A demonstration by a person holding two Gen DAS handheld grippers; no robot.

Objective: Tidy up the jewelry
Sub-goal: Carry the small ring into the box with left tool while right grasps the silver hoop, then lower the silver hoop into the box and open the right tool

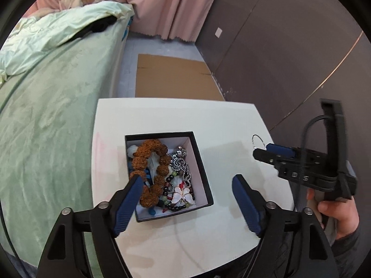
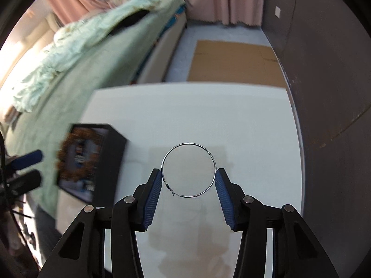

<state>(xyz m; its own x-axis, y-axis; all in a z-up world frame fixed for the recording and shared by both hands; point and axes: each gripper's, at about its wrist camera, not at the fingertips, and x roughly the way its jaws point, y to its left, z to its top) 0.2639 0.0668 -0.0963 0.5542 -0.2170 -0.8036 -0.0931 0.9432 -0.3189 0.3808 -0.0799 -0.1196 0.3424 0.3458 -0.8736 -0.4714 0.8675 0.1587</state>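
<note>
1. A black jewelry box (image 1: 204, 173) sits open on a white table (image 1: 176, 115), packed with a brown seed-bead bracelet (image 1: 153, 162), a silver bead chain (image 1: 179, 164), dark and green beads, and a white butterfly pendant (image 1: 183, 195).
2. The left gripper (image 1: 187, 185) hangs above the box with its blue pads spread wide and nothing between them; one pad stands over the box's 8 o'clock corner, the other over bare table at 4 o'clock of the box.
3. The right gripper (image 2: 188, 180), at 3 o'clock of the box, pinches a thin silver hoop (image 2: 189, 170) by its two opposite sides, clear above the tabletop, with the clasp at the hoop's 7 o'clock.
4. A person's hand (image 1: 336, 213) in a dark sleeve grips the right tool's handle.
5. A green-covered bed (image 1: 46, 115) flanks the table at 9 o'clock; flat cardboard (image 1: 174, 76) lies on the floor at 12 o'clock, before pink curtains (image 1: 174, 4).
</note>
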